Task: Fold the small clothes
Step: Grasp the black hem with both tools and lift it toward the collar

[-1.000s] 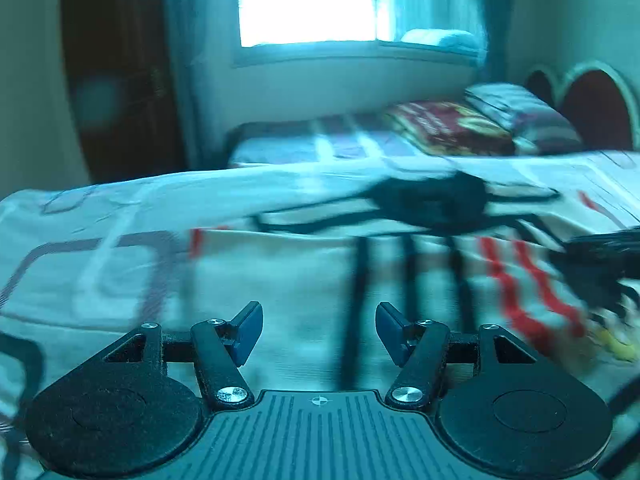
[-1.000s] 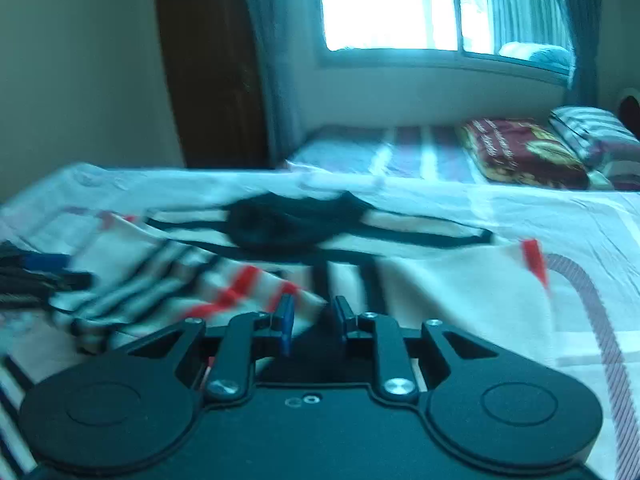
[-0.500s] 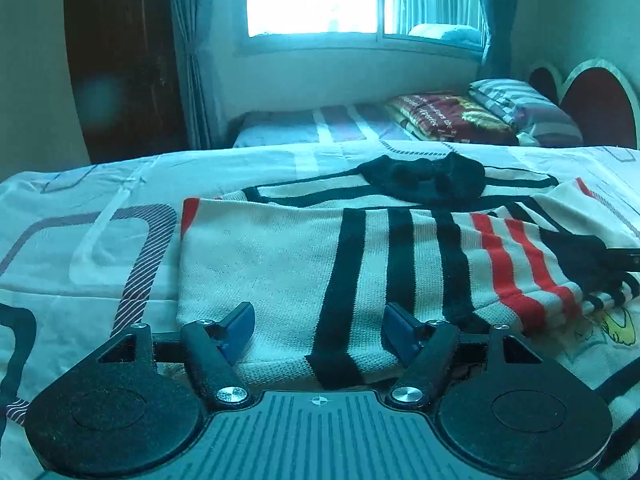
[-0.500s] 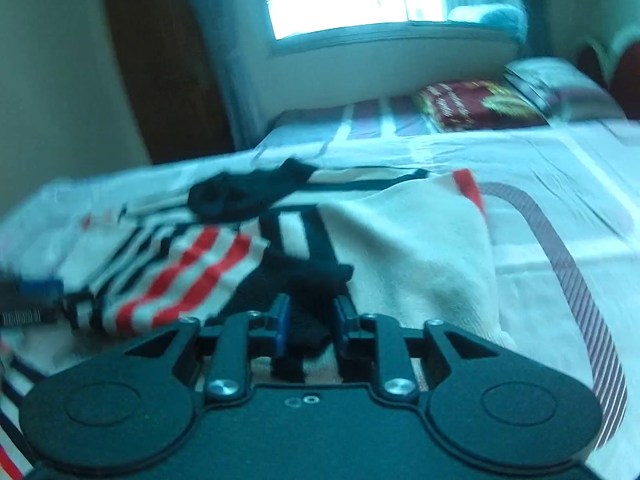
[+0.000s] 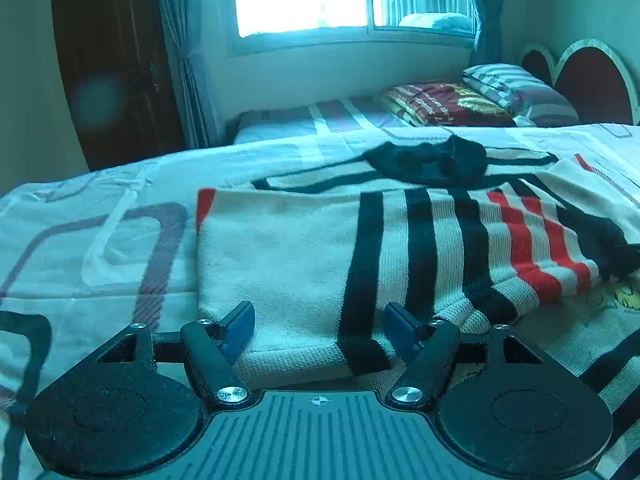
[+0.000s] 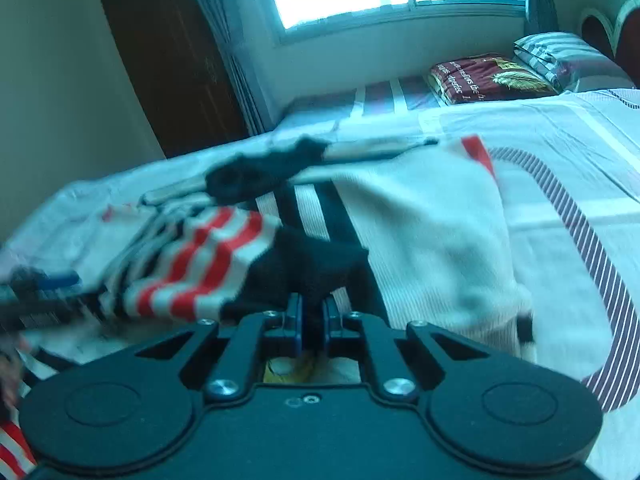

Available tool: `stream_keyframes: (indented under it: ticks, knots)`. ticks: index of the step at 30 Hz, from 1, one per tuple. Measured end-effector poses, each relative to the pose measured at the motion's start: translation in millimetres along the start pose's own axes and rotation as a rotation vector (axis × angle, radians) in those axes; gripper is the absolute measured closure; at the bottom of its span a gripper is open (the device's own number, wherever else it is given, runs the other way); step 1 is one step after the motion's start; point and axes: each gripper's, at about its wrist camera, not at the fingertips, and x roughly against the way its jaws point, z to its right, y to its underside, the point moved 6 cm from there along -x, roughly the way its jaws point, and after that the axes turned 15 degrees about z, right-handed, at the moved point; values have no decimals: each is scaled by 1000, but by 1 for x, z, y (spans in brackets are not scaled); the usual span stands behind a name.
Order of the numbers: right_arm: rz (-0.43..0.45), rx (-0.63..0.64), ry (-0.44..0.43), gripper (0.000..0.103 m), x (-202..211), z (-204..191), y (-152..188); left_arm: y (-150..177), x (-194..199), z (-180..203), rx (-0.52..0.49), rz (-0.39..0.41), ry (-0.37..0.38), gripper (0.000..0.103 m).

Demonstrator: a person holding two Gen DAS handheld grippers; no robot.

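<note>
A: What is the left gripper doing?
B: Jaws wide apart, the sweater hem lies between its fingers, unpinched.
A: And the right gripper?
B: Its jaws are closing, pinching the sweater's black cuff between the fingers.

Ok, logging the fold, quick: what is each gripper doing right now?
Left gripper: open, straddling the striped sweater's near edge, not gripping.
Right gripper: closing on the sweater's black cuff.
</note>
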Motion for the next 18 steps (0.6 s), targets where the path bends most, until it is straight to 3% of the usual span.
stream_keyframes:
  ticks: [3,5,8,9,12,15,18]
  knots:
    - [88,63,92,75,11,-1,-15,-5,8,2,-12,42,26,32]
    - [128,55,37,80,19,-7,-22,-1,6,5,-14,28,51,32]
    - [30,119,-62,85,1,-31,-6,7,0,4,15,13,50,29]
    - [-28,162,-56,85,-10,-34,5,7,-2,1,28,2,40,23]
    - [-13,200,-61,85,-13,-37,6,9,-6,-2,19,-8,18,12]
    - [-22,260,-59,84,-9,-42,6,9,-5,-5,18,-10,18,10]
    - [3,193,-22,73,12,-31,-8,1,18,-7,-37,16,-9,10]
